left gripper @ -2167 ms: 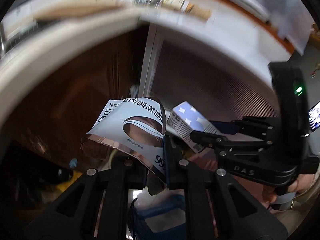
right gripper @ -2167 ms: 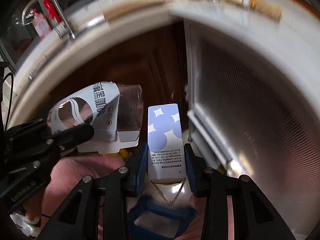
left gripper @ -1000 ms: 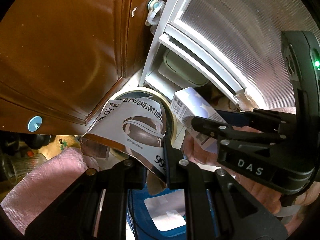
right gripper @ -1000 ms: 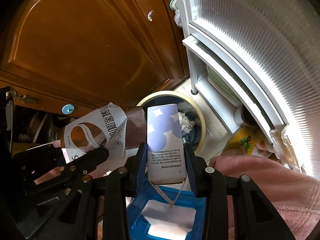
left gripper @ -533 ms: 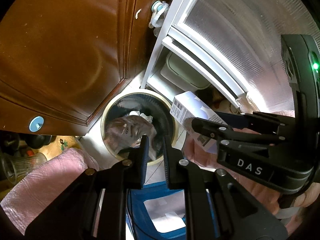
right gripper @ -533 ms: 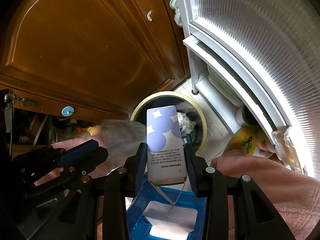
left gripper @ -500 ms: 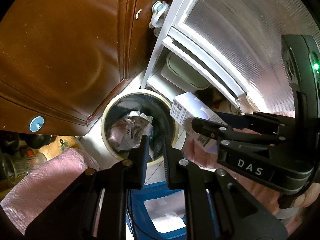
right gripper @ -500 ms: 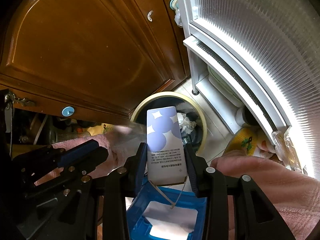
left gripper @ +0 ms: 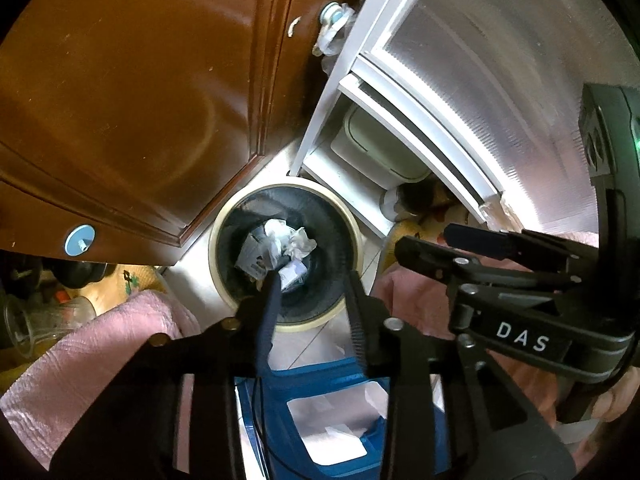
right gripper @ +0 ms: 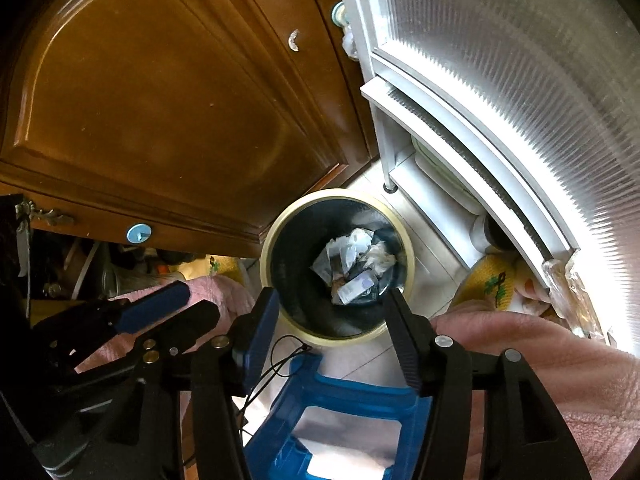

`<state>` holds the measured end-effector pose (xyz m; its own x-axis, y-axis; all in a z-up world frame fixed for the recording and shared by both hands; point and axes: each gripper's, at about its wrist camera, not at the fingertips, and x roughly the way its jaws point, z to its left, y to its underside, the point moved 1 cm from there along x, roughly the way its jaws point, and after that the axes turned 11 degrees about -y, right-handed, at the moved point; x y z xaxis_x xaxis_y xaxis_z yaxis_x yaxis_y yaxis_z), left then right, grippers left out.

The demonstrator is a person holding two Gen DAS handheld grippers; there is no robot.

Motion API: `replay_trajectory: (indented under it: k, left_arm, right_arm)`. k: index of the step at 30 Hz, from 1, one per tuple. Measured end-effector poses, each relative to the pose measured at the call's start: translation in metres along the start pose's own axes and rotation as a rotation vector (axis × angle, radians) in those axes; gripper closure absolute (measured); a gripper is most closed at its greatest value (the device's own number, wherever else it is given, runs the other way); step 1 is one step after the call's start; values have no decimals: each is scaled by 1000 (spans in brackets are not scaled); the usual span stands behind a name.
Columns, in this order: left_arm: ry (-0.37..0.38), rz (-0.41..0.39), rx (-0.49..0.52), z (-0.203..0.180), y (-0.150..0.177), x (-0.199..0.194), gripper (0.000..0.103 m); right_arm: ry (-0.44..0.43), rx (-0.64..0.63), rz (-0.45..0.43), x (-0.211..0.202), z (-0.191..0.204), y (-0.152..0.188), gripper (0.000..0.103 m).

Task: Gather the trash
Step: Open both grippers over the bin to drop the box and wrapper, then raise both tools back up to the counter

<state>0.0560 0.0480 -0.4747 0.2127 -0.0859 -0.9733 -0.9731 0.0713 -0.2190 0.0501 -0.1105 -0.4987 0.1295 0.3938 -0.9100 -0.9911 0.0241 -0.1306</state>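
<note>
Brown wooden cabinet doors behind, round cream-rimmed waste bin (right gripper: 276, 240) on pale floor tiles. Crumpled wrappers and small purple-white carton (right gripper: 354, 288) inside, straight below both grippers. Left gripper (left gripper: 312, 284) fingers just spread, empty; right gripper (right gripper: 332, 300) likewise, wider apart.

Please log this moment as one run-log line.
left gripper: open, empty | right gripper: open, empty, jaws just opening | small box: in trash bin
</note>
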Motion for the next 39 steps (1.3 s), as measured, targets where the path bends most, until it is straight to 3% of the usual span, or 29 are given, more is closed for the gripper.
replay_trajectory:
  k: [7, 14, 28, 39]
  left_arm:
    - [-12, 16, -9, 4, -1, 3, 64]
    - [-35, 39, -38, 11, 0, 9, 47]
    - [-39, 47, -45, 14, 2, 12, 45]
    - [-45, -20, -25, 8, 5, -13, 45]
  right_arm:
    - [9, 7, 5, 2, -1, 0, 47]
    - [16, 25, 17, 6, -5, 1, 47]
    - [22, 7, 0, 1, -4, 2, 47]
    - [24, -57, -74, -26, 6, 7, 47]
